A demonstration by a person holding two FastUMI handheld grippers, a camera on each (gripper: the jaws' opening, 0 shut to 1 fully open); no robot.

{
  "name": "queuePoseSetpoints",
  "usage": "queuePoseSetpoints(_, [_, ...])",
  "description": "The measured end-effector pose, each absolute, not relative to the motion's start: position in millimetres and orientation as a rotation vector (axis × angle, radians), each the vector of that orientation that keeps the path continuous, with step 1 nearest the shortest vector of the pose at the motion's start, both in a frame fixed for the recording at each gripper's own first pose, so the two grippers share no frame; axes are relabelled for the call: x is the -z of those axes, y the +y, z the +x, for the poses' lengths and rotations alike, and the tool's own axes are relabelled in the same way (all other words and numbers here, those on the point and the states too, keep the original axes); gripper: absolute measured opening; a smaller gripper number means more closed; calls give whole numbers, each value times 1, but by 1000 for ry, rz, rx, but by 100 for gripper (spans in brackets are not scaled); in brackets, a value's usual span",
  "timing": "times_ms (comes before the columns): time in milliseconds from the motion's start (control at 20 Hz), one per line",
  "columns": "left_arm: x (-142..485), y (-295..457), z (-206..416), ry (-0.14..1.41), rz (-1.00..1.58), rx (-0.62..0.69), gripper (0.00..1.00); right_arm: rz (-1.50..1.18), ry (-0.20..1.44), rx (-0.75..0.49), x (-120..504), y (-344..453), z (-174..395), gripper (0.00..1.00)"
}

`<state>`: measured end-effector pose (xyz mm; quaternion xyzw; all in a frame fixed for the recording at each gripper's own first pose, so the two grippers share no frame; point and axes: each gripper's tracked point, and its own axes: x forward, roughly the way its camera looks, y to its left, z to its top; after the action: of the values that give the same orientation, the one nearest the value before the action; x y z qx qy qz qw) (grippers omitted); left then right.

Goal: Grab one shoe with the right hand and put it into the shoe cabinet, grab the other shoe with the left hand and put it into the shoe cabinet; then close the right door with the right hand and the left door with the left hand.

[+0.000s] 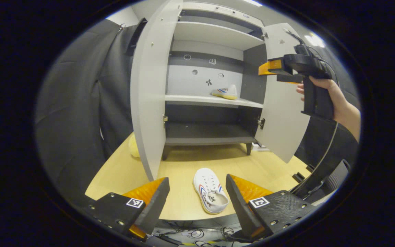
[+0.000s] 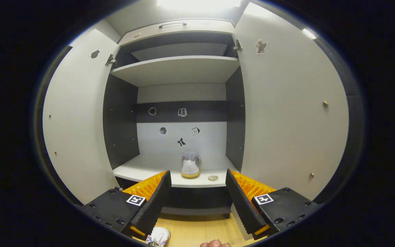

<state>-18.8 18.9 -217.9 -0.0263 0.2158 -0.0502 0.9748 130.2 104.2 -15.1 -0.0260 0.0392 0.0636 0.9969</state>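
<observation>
we see both hand-held grippers, left (image 1: 197, 199) and right (image 2: 197, 195), with fingers apart, one shoe (image 1: 210, 195) between the left's fingers on the tabletop (image 1: 183, 164), another shoe (image 2: 190, 165) ahead of the right on the cabinet (image 2: 180, 70) shelf.

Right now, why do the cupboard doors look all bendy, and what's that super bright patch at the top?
In the right gripper view the fisheye lens bows the open doors outward, and a ceiling light glares white above the cabinet; the shoe on the shelf looks soft. In the left gripper view the left door curves too, while the shoe on the floor is sharp.
</observation>
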Motion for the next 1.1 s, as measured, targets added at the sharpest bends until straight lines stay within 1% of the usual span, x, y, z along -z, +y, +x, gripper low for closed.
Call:
queuePoseSetpoints(50, [229, 15, -16, 451, -53, 117, 94, -57, 97, -114, 26, 95, 120, 94])
queuePoseSetpoints(100, [239, 10, -14, 465, -61, 137, 94, -58, 116, -103, 36, 87, 110, 99])
queuePoseSetpoints(150, [248, 5, -11, 482, -72, 154, 95, -57, 134, -98, 45, 80, 99, 94])
queuePoseSetpoints(200, [257, -1, -8, 504, -87, 171, 95, -60, 152, -86, 55, 71, 91, 99])
queuePoseSetpoints(250, [269, -4, -6, 529, -100, 186, 95, -66, 169, -67, 64, 60, 83, 99])
queuePoseSetpoints(300, [278, -9, -1, 546, -111, 207, 96, -70, 187, -52, 72, 52, 74, 99])
queuePoseSetpoints(400, [297, -18, 8, 581, -113, 248, 95, -67, 218, -23, 86, 36, 56, 99])
queuePoseSetpoints(500, [316, -22, 21, 623, -110, 255, 94, -59, 243, 13, 97, 21, 41, 99])
queuePoseSetpoints(550, [324, -22, 28, 643, -121, 255, 95, -54, 251, 30, 101, 14, 33, 94])
queuePoseSetpoints(600, [333, -21, 36, 663, -130, 249, 95, -51, 261, 47, 106, 8, 24, 99])
queuePoseSetpoints(800, [365, -18, 63, 737, -175, 228, 95, -64, 315, 98, 124, -13, -5, 99])
queuePoseSetpoints(950, [390, -17, 82, 789, -163, 225, 95, -68, 358, 137, 135, -29, -24, 99])
queuePoseSetpoints(1100, [410, -14, 93, 829, -176, 208, 93, -51, 406, 176, 144, -42, -40, 100])
